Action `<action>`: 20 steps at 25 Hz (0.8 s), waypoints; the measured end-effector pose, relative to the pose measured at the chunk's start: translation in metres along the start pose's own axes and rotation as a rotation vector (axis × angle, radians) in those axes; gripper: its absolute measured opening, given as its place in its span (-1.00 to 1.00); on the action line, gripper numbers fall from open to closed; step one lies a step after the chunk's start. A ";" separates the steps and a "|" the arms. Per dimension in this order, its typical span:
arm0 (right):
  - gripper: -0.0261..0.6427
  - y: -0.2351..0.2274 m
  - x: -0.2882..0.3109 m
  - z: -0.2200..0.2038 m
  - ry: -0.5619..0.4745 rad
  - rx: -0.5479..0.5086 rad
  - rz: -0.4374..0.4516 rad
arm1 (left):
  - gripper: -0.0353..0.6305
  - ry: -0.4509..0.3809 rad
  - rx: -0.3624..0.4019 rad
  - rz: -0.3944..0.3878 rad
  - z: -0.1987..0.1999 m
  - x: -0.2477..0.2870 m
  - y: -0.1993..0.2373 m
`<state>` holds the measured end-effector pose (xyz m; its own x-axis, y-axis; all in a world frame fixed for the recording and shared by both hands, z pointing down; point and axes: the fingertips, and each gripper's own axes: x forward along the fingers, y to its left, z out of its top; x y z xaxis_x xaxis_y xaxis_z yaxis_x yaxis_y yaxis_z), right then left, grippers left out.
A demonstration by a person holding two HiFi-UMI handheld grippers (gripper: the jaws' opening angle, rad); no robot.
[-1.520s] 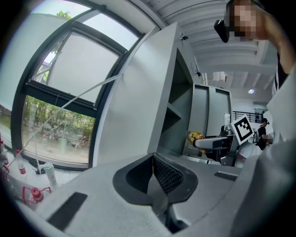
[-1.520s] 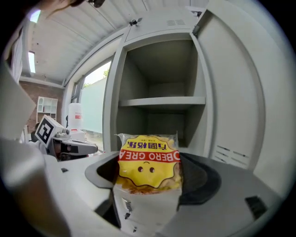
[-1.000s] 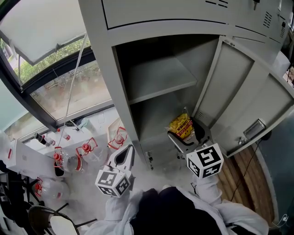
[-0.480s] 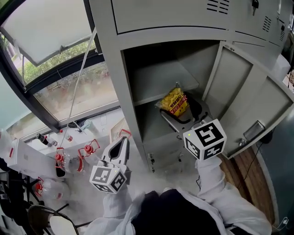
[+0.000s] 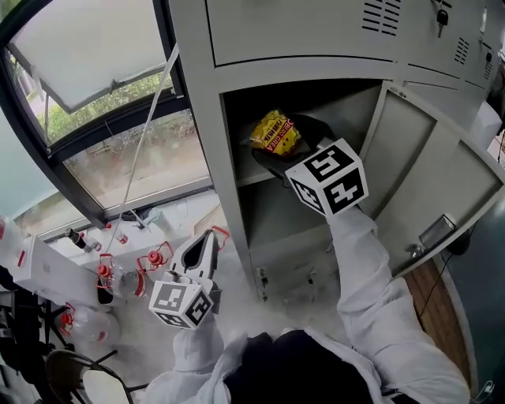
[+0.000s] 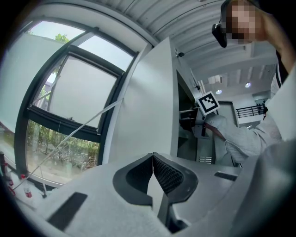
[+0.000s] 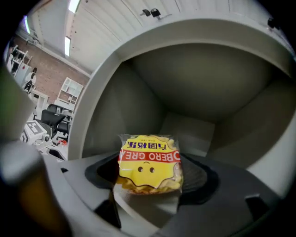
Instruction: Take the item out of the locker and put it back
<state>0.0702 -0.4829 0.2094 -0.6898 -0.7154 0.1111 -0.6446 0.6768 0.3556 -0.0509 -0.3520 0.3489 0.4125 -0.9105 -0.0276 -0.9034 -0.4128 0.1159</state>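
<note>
A yellow snack packet [image 5: 274,134] [image 7: 149,163] with a red band sits between the jaws of my right gripper [image 5: 286,151] [image 7: 150,178], which is shut on it. That gripper reaches into the upper compartment of the grey locker [image 5: 197,118], holding the packet just above the inner shelf [image 5: 251,178]. The locker door [image 5: 438,185] stands open at the right. My left gripper [image 5: 207,246] [image 6: 152,159] hangs outside the locker at lower left, shut with nothing in it, pointing at the locker's side wall [image 6: 143,106].
A large window [image 5: 87,95] stands open to the left of the locker. On the floor at lower left lie clear bottles with red handles [image 5: 150,260] and a white box [image 5: 43,272]. More locker doors with vents [image 5: 387,16] are above.
My right gripper has risen with the snack packet from the lower compartment into the upper one. My left gripper has lifted slightly and stayed shut.
</note>
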 end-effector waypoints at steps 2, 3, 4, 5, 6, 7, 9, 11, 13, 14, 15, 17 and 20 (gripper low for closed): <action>0.19 -0.004 0.015 0.000 0.032 -0.015 0.026 | -0.87 0.000 -0.002 0.006 0.000 -0.001 0.002; 0.19 -0.006 0.021 -0.002 0.050 -0.023 0.036 | -0.87 0.000 -0.003 0.009 0.000 -0.001 0.002; 0.19 -0.007 0.028 -0.004 0.067 -0.030 0.046 | -0.87 -0.001 -0.003 0.012 0.000 -0.002 0.003; 0.19 -0.009 0.034 -0.006 0.085 -0.034 0.060 | -0.87 -0.003 -0.002 0.016 0.000 -0.002 0.004; 0.19 -0.009 0.041 -0.008 0.102 -0.033 0.077 | -0.87 -0.004 -0.002 0.019 0.001 -0.003 0.006; 0.19 -0.010 0.047 -0.010 0.118 -0.028 0.096 | -0.87 -0.006 -0.001 0.024 0.001 -0.004 0.007; 0.19 -0.012 0.058 -0.013 0.145 -0.016 0.125 | -0.87 -0.007 -0.001 0.032 0.001 -0.005 0.009; 0.19 -0.015 0.066 -0.015 0.168 -0.004 0.151 | -0.87 -0.006 0.000 0.039 0.001 -0.005 0.011; 0.19 -0.014 0.072 -0.016 0.194 0.014 0.179 | -0.87 -0.006 -0.001 0.047 0.001 -0.005 0.013; 0.19 -0.013 0.075 -0.018 0.213 0.020 0.189 | -0.87 -0.007 -0.002 0.049 0.001 -0.004 0.014; 0.19 -0.013 0.077 -0.021 0.236 0.022 0.196 | -0.87 -0.008 -0.004 0.050 0.001 -0.004 0.014; 0.20 -0.011 0.079 -0.027 0.284 0.021 0.206 | -0.87 -0.010 -0.002 0.048 0.002 -0.002 0.013; 0.20 -0.005 0.080 -0.035 0.343 0.003 0.247 | -0.87 -0.009 0.004 0.040 0.001 0.000 0.010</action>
<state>0.0295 -0.5491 0.2488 -0.6741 -0.5480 0.4952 -0.4751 0.8351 0.2773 -0.0597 -0.3560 0.3490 0.3746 -0.9266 -0.0320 -0.9198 -0.3757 0.1128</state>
